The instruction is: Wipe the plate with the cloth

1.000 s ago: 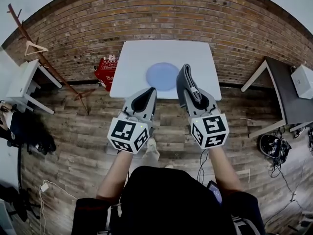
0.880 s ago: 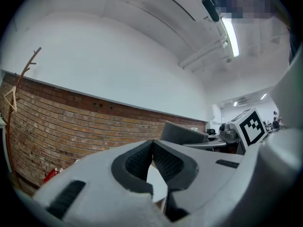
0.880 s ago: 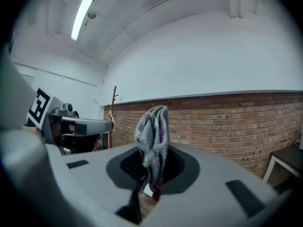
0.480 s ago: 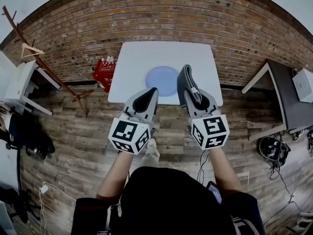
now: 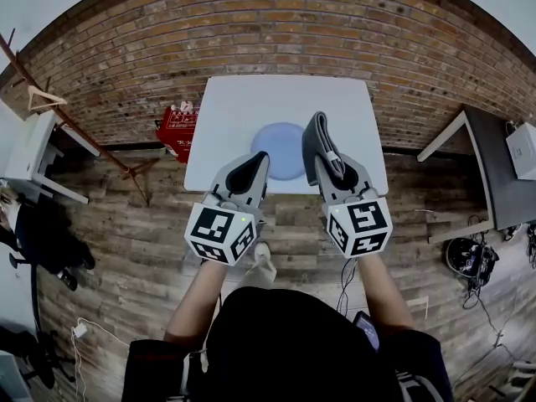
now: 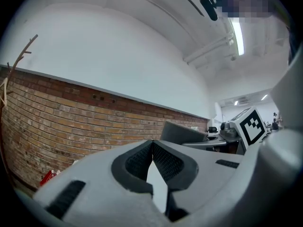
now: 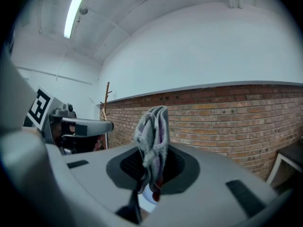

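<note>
Nearest the head camera are the person's dark-clothed torso (image 5: 285,342) and two bare forearms, each leading to a marker cube.

The left gripper (image 5: 259,156) is a grey two-jaw unit. In the left gripper view, the left gripper (image 6: 152,144) has its ribbed tips pressed together with nothing between them. A narrow gap remains further back along the pads.

The right gripper (image 5: 337,167) is clamped on a folded grey cloth with a purple-tinted inner layer (image 5: 316,142). In the right gripper view, the right gripper (image 7: 150,170) pinches the lower end of the cloth (image 7: 152,134), which stands upright above the jaws. Both grippers are level with each other, side by side and apart.

Beyond the jaws stands a white rectangular table (image 5: 251,99). A round light-blue plate (image 5: 280,145) lies on it, near the table's front edge. In the head view, the left gripper's tip overlaps the plate's near-left rim and the cloth overlaps its right rim. Whether the cloth touches the plate cannot be determined.

A wooden plank floor (image 5: 126,224) surrounds the table. A red crate (image 5: 176,126) sits on the floor beside the table's left edge. A dark grey table (image 5: 494,166) stands to the right. A brick wall (image 5: 276,23) lies behind.
</note>
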`<state>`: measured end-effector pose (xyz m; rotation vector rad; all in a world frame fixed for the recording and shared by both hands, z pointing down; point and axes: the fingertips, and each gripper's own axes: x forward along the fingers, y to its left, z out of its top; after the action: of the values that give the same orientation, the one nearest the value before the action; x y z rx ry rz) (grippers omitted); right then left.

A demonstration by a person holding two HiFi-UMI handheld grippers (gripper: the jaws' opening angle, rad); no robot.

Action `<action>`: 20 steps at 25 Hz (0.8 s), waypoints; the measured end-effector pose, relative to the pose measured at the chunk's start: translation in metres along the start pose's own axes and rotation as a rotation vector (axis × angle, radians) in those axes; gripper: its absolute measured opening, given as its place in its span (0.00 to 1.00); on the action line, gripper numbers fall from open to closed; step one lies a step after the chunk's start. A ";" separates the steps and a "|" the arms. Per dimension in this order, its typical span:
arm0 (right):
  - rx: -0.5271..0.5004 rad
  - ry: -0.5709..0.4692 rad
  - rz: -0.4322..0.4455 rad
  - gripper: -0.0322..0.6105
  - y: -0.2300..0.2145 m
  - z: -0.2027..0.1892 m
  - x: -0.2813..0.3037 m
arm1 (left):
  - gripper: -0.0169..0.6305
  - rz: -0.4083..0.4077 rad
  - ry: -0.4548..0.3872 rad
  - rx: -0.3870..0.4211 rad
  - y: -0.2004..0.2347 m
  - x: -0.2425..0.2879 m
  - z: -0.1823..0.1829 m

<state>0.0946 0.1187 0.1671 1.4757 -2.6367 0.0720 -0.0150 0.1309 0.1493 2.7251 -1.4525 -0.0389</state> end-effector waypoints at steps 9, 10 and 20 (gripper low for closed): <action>0.011 0.033 -0.010 0.14 -0.016 -0.001 0.048 | 0.06 -0.003 0.020 -0.026 0.045 0.034 -0.004; 0.011 0.036 -0.011 0.14 -0.017 -0.001 0.054 | 0.06 -0.005 0.024 -0.029 0.050 0.037 -0.005; 0.017 0.058 -0.022 0.14 -0.020 0.008 0.113 | 0.06 -0.052 0.059 -0.037 0.093 0.070 -0.006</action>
<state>0.0522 0.0119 0.1737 1.4848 -2.5799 0.1338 -0.0525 0.0209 0.1610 2.7104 -1.3522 0.0121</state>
